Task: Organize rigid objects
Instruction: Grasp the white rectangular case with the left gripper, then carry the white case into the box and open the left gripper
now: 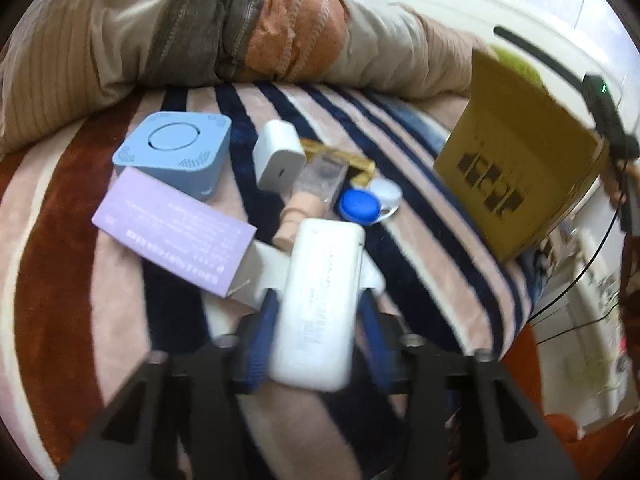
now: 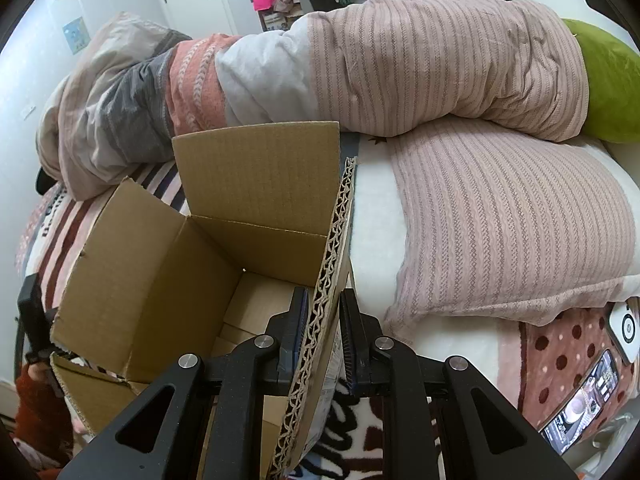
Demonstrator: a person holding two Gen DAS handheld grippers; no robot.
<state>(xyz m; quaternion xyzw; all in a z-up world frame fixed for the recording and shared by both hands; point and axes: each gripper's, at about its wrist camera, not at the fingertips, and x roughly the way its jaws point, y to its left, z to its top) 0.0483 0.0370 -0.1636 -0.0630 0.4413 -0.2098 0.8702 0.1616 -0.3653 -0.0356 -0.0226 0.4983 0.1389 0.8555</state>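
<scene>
My left gripper (image 1: 320,304) is shut on a white oblong case (image 1: 318,304) and holds it above the striped blanket (image 1: 432,216). Beyond it lie a lilac box (image 1: 172,232), a light blue square speaker (image 1: 176,152), a white charger (image 1: 278,156), a beige tube with a clear cap (image 1: 308,204) and a blue-and-white lens case (image 1: 366,202). The cardboard box (image 1: 516,172) stands at the right. My right gripper (image 2: 324,320) is shut on the right flap (image 2: 320,320) of the open cardboard box (image 2: 160,280), whose inside looks empty.
A folded striped duvet (image 2: 360,72) lies across the bed behind the box. A pink pillow (image 2: 500,220) is to the right, with a green cushion (image 2: 608,92) beyond. A phone (image 2: 580,404) lies at the lower right.
</scene>
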